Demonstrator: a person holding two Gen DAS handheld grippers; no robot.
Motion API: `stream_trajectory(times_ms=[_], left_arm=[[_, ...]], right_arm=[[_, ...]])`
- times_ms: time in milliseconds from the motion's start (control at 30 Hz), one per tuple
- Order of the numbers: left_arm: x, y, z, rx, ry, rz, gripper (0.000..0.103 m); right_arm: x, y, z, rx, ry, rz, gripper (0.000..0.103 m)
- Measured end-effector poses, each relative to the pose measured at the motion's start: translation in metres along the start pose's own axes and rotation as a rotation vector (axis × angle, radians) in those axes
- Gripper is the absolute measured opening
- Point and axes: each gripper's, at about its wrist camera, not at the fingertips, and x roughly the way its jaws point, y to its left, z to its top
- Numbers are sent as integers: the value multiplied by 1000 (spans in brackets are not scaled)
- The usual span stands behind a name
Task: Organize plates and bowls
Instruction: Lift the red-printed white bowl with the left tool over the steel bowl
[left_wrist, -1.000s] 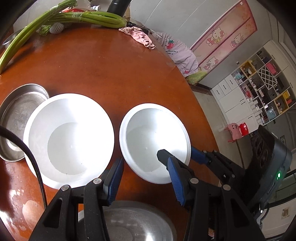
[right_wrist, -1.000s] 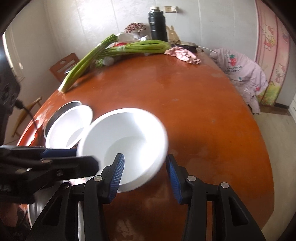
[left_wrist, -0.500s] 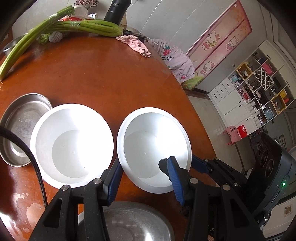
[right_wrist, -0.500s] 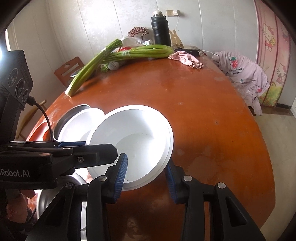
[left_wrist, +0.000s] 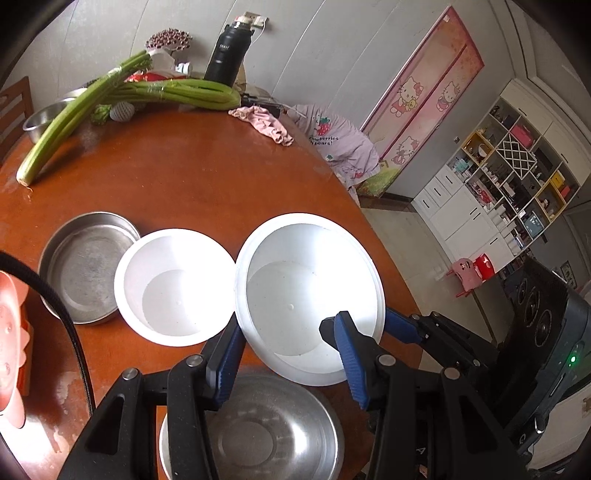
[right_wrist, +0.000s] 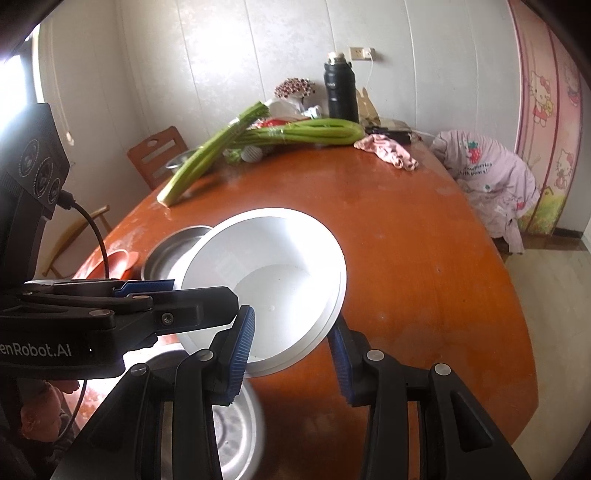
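While tilted downward, both grippers' jaws clamp lifted white bowl (left_wrist: 306, 284) rim.

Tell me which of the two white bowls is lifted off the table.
The right-hand white bowl, tilted and held at its near rim by both the left gripper and the right gripper. The other white bowl sits flat beside the steel plate.

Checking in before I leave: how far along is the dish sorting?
Early. Nothing looks stacked yet. In hand: both grippers hold one white bowl, tilted above the table. Left: the other white bowl, the steel pan and the steel bowl lie separate.
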Motion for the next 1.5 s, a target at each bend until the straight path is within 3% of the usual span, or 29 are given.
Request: stream_trajectory(times_ms=[333,700,967,1500], left_arm=[[-37,9,-18,-1,-36,5,48],[-52,15,-42,-4,-28,0,48],[-51,16,-58,1,-11,33,48],[-30,28,-83,-33,91,29,48]], right_arm=[[-19,31,-6,-34,-17,25,42],[-30,55,-24,-52,-9,15,42],[-28,62,-40,-42,32,30,42],[-11,61,-67,-10,140,68,42]])
